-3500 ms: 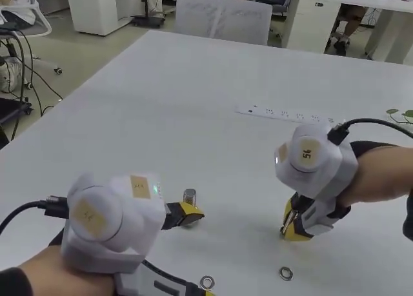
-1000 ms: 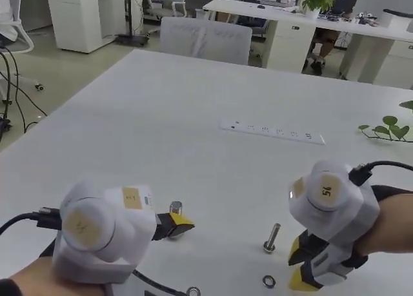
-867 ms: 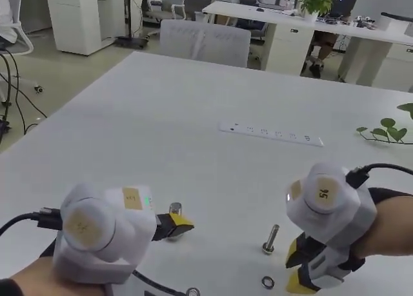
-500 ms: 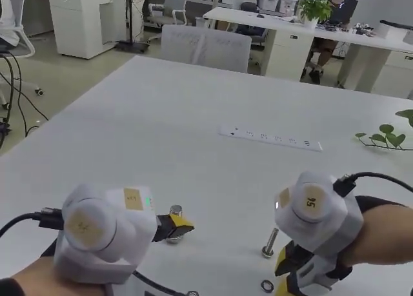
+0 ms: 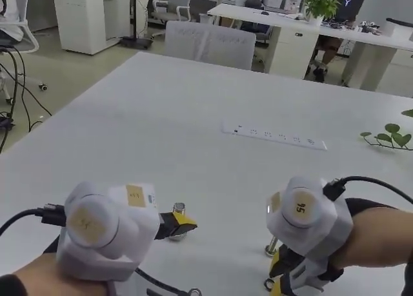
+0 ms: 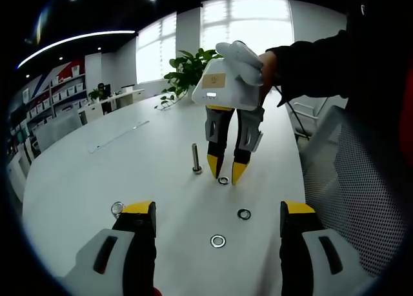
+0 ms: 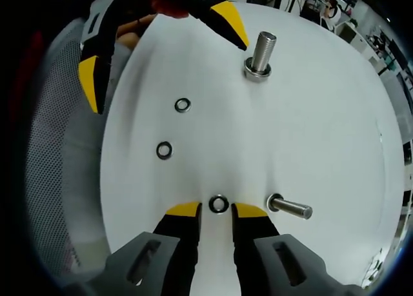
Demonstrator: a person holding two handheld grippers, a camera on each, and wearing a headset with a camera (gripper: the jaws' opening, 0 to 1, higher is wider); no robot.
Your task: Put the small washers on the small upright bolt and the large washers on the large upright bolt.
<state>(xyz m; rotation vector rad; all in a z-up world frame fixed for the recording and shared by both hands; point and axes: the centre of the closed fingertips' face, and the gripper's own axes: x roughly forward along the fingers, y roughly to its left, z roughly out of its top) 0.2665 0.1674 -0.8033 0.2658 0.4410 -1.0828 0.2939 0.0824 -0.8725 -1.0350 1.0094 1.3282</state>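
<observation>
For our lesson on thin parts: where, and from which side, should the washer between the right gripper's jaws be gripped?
Pinch the washer across its outer rim, coming down from above. It lies flat on the table as a thin ring, and the right gripper straddles it with its jaws open. The small bolt stands close beside it, so it is probably best to stay clear of that side.

Open-plan office, bright daylight.
A broad white table (image 5: 193, 109) carries a power strip (image 5: 274, 136) and, at its right edge, a leafy sprig (image 5: 390, 135). Past its far end stands a grey chair (image 5: 210, 44), then white desks (image 5: 287, 48) with a potted plant (image 5: 321, 4). A white cabinet (image 5: 90, 19) and an office chair (image 5: 18, 37) stand on the pale floor (image 5: 71, 70) at left. The left gripper view shows tall bright windows (image 6: 245, 28) and a ceiling light strip (image 6: 71, 41).
</observation>
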